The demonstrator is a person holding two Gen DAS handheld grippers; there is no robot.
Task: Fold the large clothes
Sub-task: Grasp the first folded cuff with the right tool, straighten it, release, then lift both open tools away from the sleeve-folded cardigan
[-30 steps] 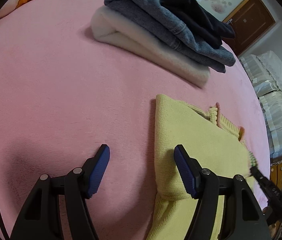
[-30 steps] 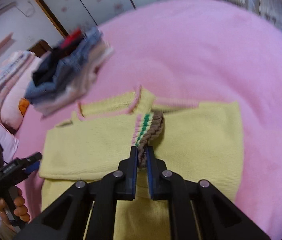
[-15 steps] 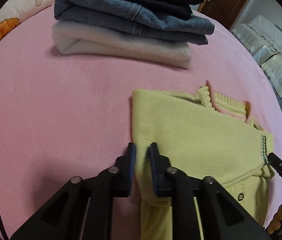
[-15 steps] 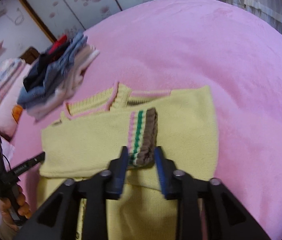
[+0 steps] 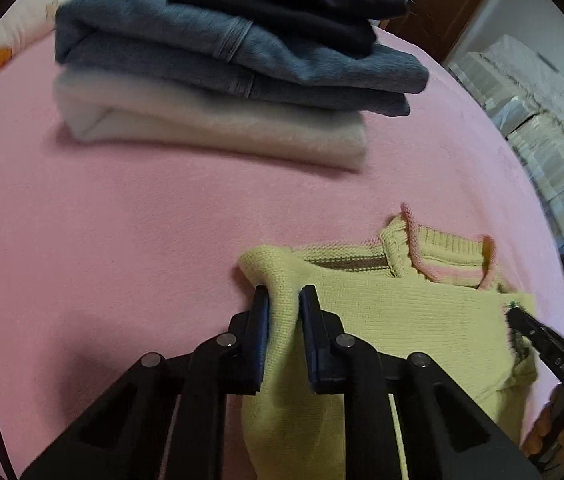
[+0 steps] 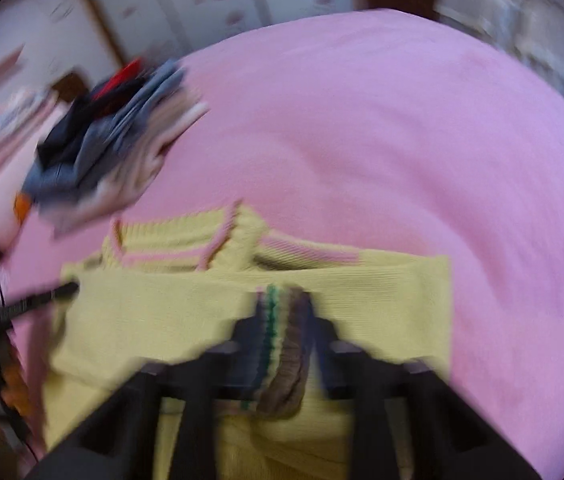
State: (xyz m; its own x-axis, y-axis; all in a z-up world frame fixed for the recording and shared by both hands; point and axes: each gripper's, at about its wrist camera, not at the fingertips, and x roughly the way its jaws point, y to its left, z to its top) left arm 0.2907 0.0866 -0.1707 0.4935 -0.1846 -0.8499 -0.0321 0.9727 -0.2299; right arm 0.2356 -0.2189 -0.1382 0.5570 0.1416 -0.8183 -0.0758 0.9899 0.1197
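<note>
My left gripper (image 5: 284,300) is clamped on a bunched fold at the left edge of the yellow sweater (image 5: 394,320), a ridge of knit standing up between the two dark pads. The sweater lies on the pink bedspread (image 5: 122,240), folded into a rough rectangle, pale yellow with a ribbed collar (image 5: 442,248) trimmed in pink, and a brown band showing just under the folded top edge. My right gripper (image 6: 284,320) is pinching the striped sleeve cuff (image 6: 282,344), whose pink, green and brown bands sit squeezed between the fingers over the middle of the sweater; this view is smeared with motion blur, so finer detail is lost. From the left wrist, the right gripper's tip touches the sweater's far right edge. Beyond the sweater, well apart from it, sits a stack of folded clothes (image 5: 222,80): cream at the bottom, blue-grey in the middle, black on top.
</note>
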